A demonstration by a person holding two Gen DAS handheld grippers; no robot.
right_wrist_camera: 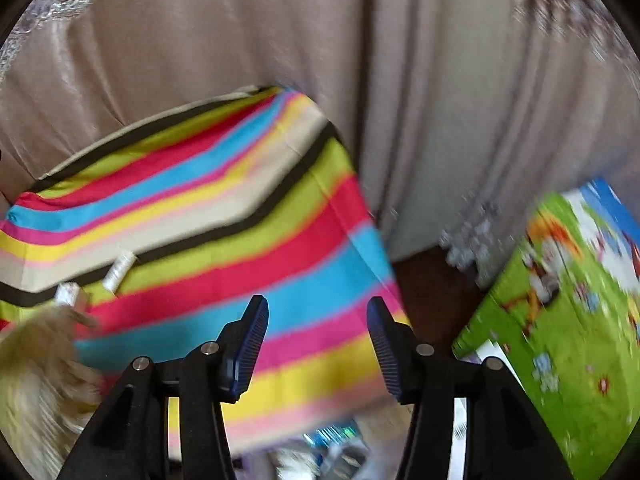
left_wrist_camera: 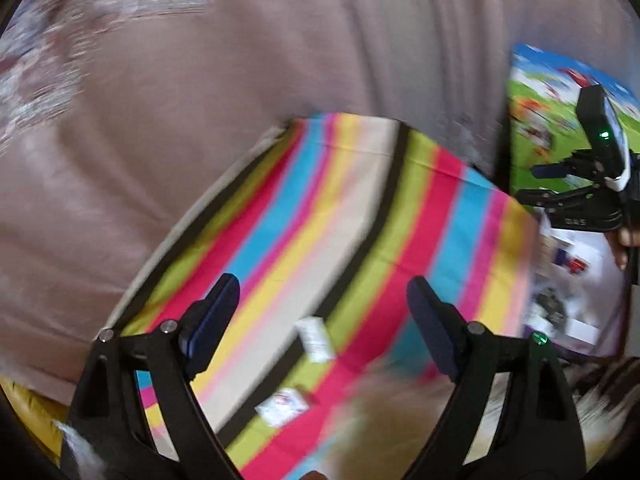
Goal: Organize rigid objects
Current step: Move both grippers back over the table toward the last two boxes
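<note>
Left tool (left_wrist_camera: 322, 312) and right tool (right_wrist_camera: 318, 338) gape empty (both angled downward).

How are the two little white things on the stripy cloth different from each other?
The white tube is long and narrow and plain white; the small packet is shorter, flatter, and shows a reddish mark. The white tube lies farther up the striped cloth, near the dark stripe; the small packet lies closer to the camera. Both are pale, lie flat on the striped cloth, and neither is held. The blur hides their labels.
</note>
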